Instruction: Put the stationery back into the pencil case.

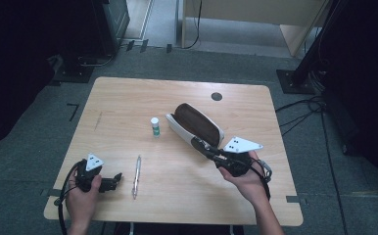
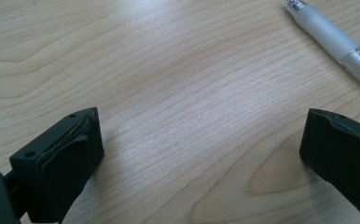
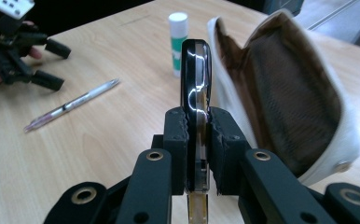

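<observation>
A white pencil pouch (image 1: 197,125) with a brown lining lies open at the table's middle right; in the right gripper view the pouch (image 3: 280,93) gapes just right of my jaws. My right gripper (image 1: 199,143) is shut on a slim glossy black object (image 3: 196,70), held on edge above the table beside the pouch's mouth; the right gripper (image 3: 197,126) clamps its lower half. My left gripper (image 1: 116,178) rests open near the front left edge; in its own view the left gripper (image 2: 201,149) has bare wood between its jaws.
A clear pen (image 1: 137,175) lies just right of the left gripper, also seen as the pen (image 2: 336,44) and the pen (image 3: 71,105). A small green-and-white glue stick (image 1: 154,126) stands upright left of the pouch. A dark round grommet (image 1: 216,96) sits in the wooden table (image 1: 128,98).
</observation>
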Demonstrator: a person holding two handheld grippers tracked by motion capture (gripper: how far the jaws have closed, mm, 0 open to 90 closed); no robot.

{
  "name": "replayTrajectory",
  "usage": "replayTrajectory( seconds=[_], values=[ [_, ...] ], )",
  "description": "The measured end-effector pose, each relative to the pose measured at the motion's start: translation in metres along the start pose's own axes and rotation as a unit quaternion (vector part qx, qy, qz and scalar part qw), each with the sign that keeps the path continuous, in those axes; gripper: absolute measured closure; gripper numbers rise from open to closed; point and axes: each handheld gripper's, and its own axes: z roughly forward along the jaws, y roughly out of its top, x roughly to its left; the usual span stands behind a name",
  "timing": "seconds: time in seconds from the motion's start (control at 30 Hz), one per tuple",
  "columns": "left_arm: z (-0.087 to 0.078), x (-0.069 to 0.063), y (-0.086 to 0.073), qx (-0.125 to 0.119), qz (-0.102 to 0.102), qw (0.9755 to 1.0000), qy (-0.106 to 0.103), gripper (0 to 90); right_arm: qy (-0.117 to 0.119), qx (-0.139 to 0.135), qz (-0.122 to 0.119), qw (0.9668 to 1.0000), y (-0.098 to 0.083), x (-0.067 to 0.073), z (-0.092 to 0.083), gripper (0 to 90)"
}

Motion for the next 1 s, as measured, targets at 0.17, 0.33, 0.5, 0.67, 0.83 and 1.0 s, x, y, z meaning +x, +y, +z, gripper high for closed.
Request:
replayTrajectory(
  seconds=[0.17,0.33,0.5,0.67,0.83,1.0],
  values=[
    [0.000,0.000,0.000,0.000,0.000,1.0000,0.000,0.0,-0.013,-0.005,0.001,0.9999,0.012,-0.006,-0.002,78.6],
    [0.000,0.000,0.000,-0.001,-0.001,1.0000,0.000,0.0,-0.024,-0.008,0.009,0.9996,0.021,-0.014,0.000,78.5],
    [0.000,0.000,0.000,-0.001,-0.001,1.0000,0.000,0.0,-0.031,-0.014,0.024,0.9991,0.029,-0.024,0.004,78.6],
    [0.000,0.000,0.000,-0.001,-0.001,1.0000,0.000,0.0,-0.047,-0.009,0.027,0.9985,0.032,-0.034,0.014,78.5],
    [0.000,0.000,0.000,-0.001,-0.001,1.0000,0.000,0.0,-0.050,-0.005,0.040,0.9979,0.032,-0.045,0.023,78.5],
    [0.000,0.000,0.000,0.000,0.000,1.0000,0.000,0.0,-0.047,0.012,0.041,0.9980,0.032,-0.049,0.035,78.5]
  ],
)
